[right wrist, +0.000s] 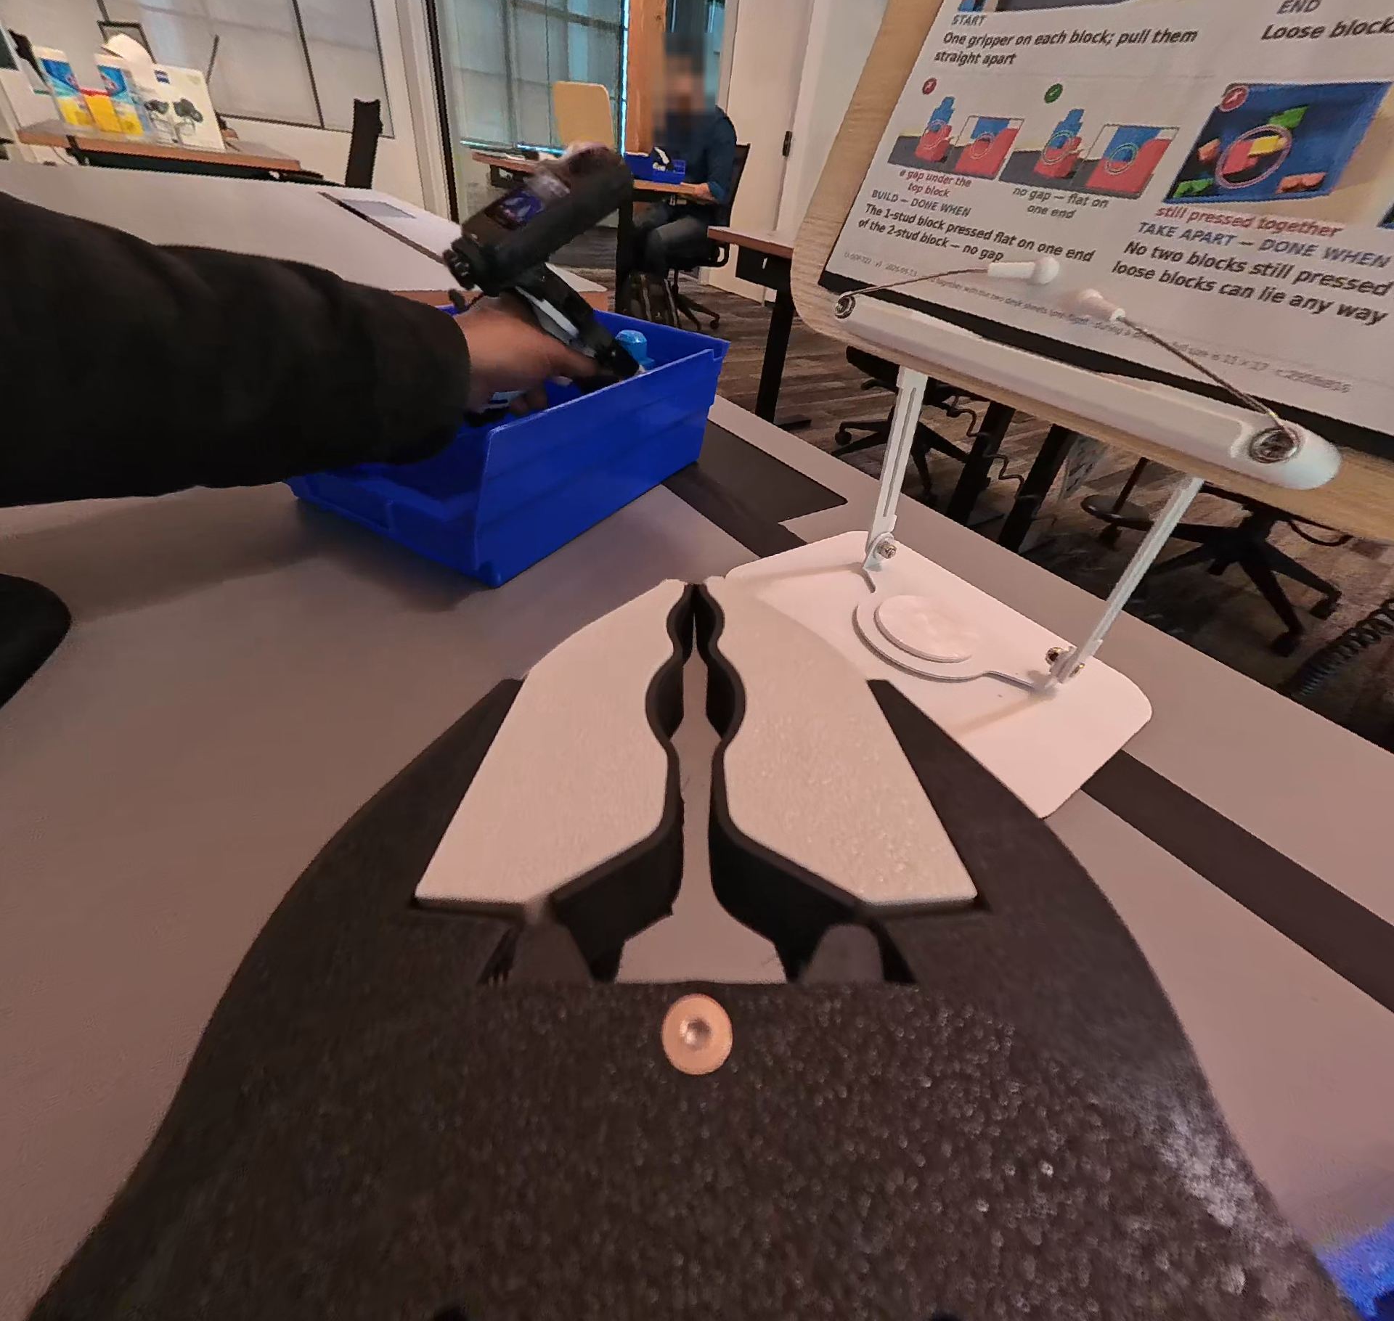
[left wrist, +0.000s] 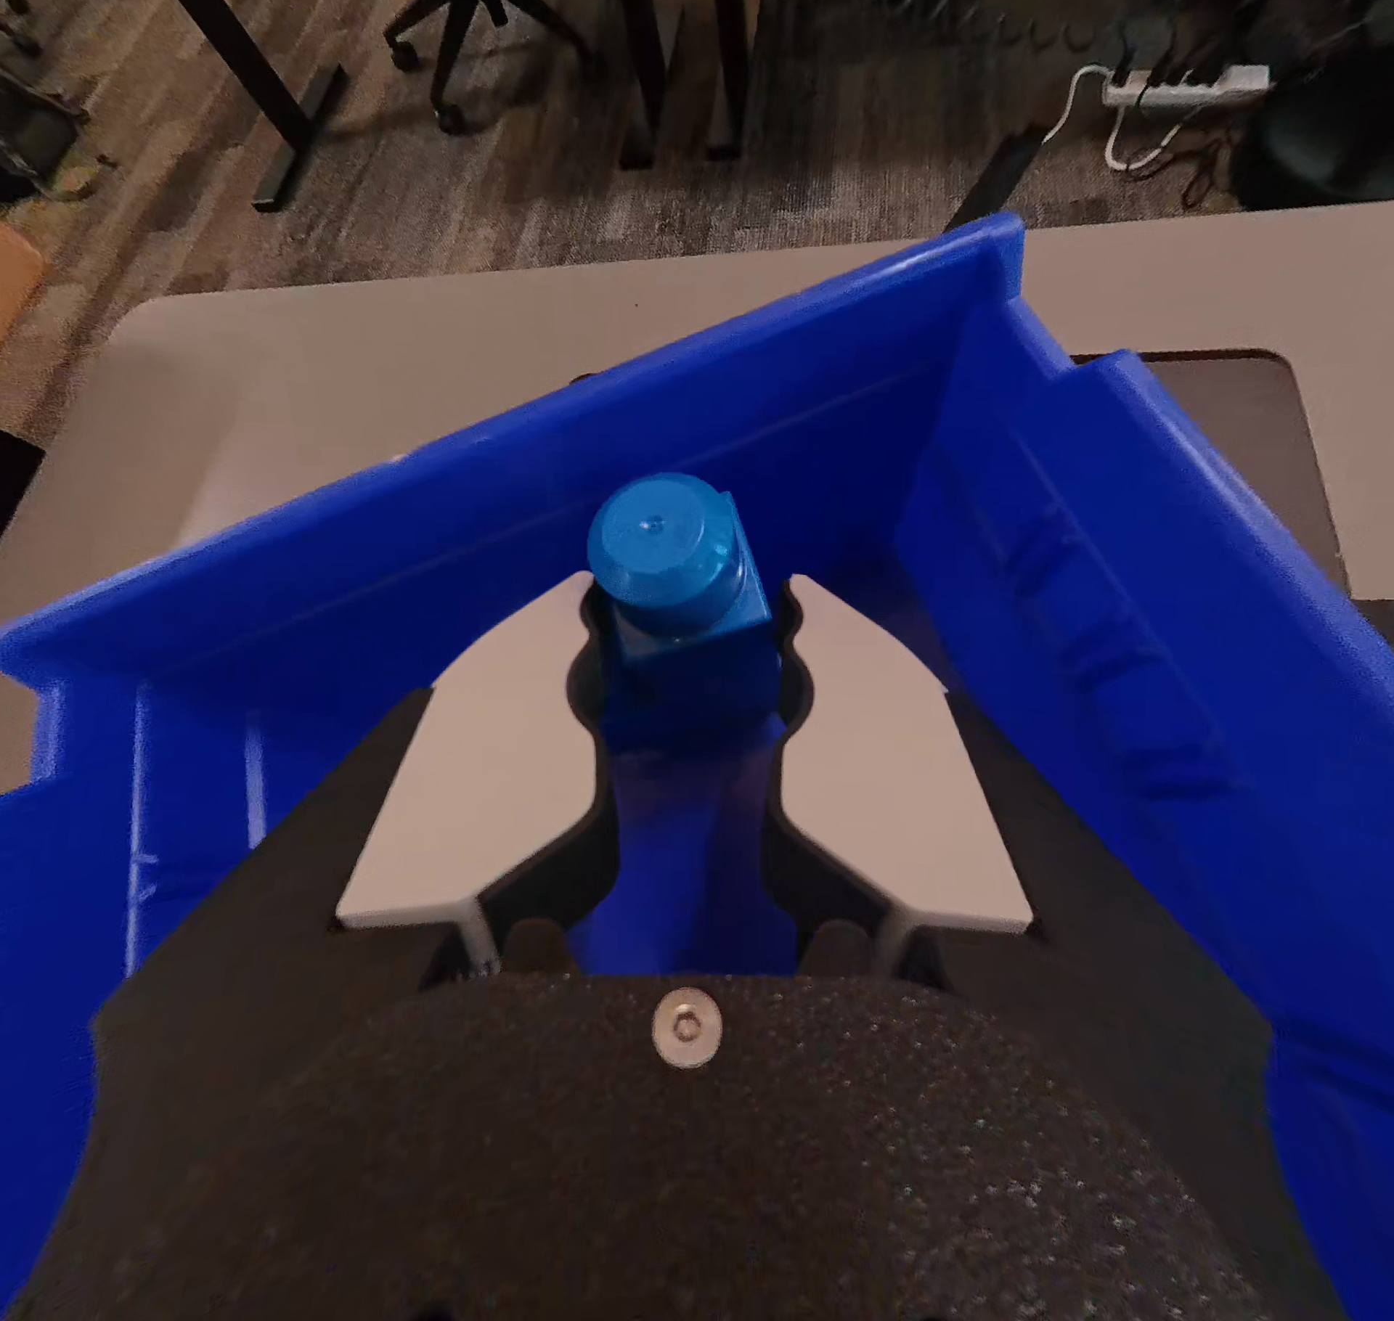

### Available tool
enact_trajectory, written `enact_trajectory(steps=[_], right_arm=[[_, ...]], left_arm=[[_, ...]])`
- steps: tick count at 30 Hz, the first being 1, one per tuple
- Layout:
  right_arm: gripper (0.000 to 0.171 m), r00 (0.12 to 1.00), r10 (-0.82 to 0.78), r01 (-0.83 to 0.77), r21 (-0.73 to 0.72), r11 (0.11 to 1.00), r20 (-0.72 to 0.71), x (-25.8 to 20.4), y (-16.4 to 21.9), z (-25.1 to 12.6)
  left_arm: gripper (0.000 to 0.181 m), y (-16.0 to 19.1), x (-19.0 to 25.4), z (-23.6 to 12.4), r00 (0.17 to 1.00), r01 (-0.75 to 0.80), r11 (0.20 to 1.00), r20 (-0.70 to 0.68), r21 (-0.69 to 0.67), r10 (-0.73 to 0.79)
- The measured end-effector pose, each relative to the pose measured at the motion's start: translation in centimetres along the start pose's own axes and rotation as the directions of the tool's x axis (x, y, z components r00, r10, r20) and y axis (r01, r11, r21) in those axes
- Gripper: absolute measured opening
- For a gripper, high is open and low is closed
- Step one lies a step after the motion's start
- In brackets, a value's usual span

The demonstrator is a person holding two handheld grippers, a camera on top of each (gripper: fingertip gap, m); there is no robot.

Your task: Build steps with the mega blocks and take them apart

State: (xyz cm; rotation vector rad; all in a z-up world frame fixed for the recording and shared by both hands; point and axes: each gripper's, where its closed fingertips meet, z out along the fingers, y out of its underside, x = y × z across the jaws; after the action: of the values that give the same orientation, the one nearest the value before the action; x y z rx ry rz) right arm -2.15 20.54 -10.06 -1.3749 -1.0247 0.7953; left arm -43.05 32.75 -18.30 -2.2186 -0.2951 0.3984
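The left gripper [left wrist: 690, 651] has its jaws clamped on a light blue one-stud plastic block [left wrist: 679, 591] held inside the deep blue plastic bin [left wrist: 528, 470]. The right gripper [right wrist: 695, 598], jaws nearly shut on nothing, waits over the grey bench [right wrist: 226, 681]. Lifting straight up should clear the bin's wall; a two-stud partner is probably elsewhere, unseen.

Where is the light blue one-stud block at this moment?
The light blue block is clamped in the left gripper, above the inside of the blue bin; the right wrist view shows it far left, over that bin.
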Motion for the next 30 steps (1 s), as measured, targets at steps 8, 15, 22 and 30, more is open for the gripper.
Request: enact_trajectory(steps=[8,15,22,30], right_arm=[[0.0,1.0,-0.007,0.007,-0.006,1.0,-0.002,0.0,0.2,0.0],[0.0,1.0,-0.019,0.019,0.003,1.0,-0.015,-0.2,-0.2,-0.1],[0.0,0.992,-0.097,0.097,-0.007,0.995,-0.076,-0.5,-0.8,-0.2],[0.031,0.963,-0.262,0.259,-0.048,0.965,-0.067,-3.8,-1.2,0.9]], left_arm=[[0.041,-1.7,-0.1,-2.7,0.998,-0.054,0.995,-0.019,0.089,0.056],[0.04,-5.8,4.8,-11.8,0.959,0.014,0.943,-0.272,0.333,0.082],[0.04,-4.4,13.7,-23.2,0.815,0.022,0.87,-0.513,0.493,0.27],[0.04,1.7,20.9,-30.6,0.635,0.046,0.851,-0.673,0.524,0.38]])
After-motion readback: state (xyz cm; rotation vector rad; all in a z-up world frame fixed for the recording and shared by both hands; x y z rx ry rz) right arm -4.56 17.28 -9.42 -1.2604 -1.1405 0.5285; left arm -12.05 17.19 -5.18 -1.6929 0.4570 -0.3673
